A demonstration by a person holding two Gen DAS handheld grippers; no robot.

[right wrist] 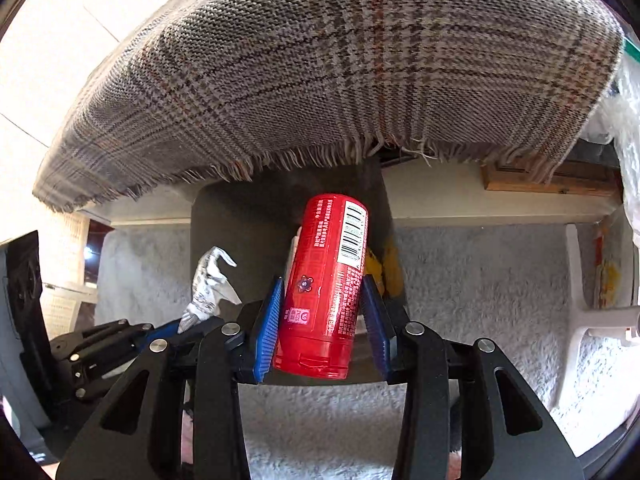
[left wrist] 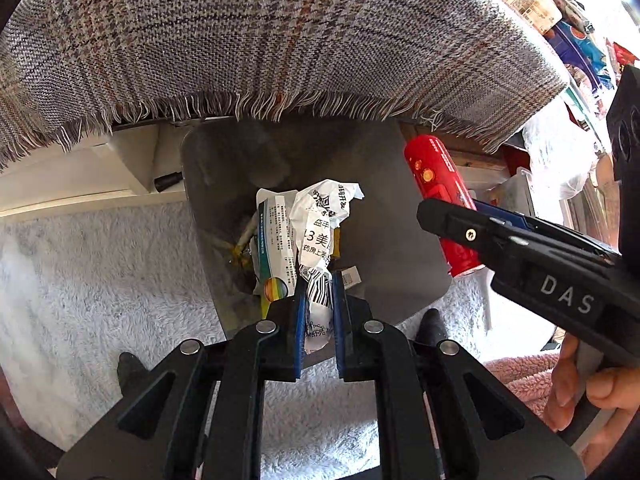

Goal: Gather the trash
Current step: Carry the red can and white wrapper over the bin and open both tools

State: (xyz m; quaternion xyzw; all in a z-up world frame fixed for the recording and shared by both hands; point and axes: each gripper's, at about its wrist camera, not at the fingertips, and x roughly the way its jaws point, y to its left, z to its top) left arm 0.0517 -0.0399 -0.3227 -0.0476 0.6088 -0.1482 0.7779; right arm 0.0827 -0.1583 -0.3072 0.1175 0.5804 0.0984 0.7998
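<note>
Nearest, left hand-held gripper (left wrist: 319,312) pinched nearly closed on crumpled printed paper (left wrist: 320,224); right hand-held gripper (right wrist: 324,316) clamped partway around red can (right wrist: 326,280). Both poised over grey bin (left wrist: 372,184), below fringed plaid cloth (left wrist: 280,40), on white shaggy rug (left wrist: 100,280).

A grey plaid cloth (left wrist: 280,32) with a frayed fringe drapes over the counter and hangs across the top of both views. Below its fringe, a pale shaggy rug (left wrist: 100,272) covers the floor. Between cloth and rug runs a white base board (right wrist: 500,208). Right of the cloth, colourful packages (left wrist: 576,40) crowd together in bright daylight.
</note>
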